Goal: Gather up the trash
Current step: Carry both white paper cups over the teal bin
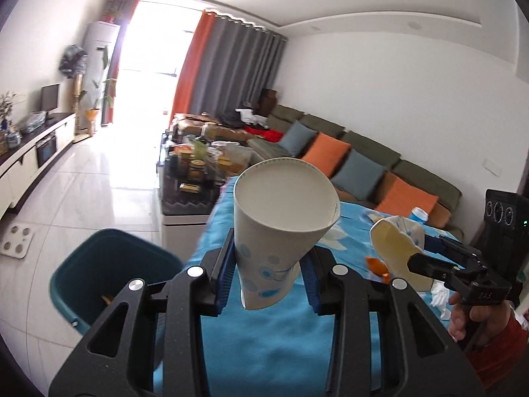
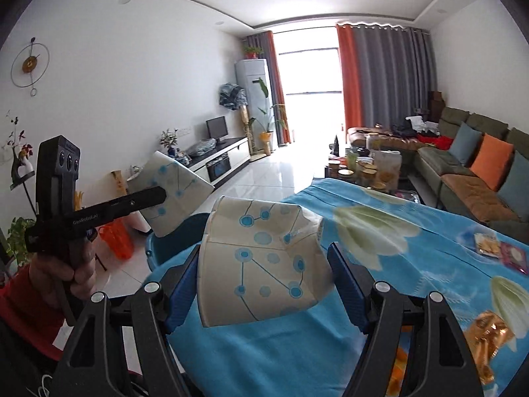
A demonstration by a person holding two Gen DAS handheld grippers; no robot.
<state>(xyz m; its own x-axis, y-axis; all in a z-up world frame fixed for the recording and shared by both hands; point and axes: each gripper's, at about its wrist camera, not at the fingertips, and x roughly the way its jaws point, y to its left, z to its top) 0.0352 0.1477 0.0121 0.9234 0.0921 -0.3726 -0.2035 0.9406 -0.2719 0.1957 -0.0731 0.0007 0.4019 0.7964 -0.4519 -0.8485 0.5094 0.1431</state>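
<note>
Left wrist view: my left hand-held gripper [image 1: 266, 273] is clamped partway on a paper cup [image 1: 281, 228], mouth facing the camera, held above the blue-clothed bench [image 1: 271, 347]. Teal bin [image 1: 109, 274] sits on the floor just left of the bench edge, something small inside. Right wrist view: right hand-held gripper [image 2: 264, 284] stands wide, pads pressing a crumpled cup [image 2: 264, 258] lying sideways between them, over the bench near its edge. Bin rim [image 2: 185, 231] shows just behind that cup. I see more wrappers [image 2: 489, 334] on the cloth to the right, well apart from both grippers.
</note>
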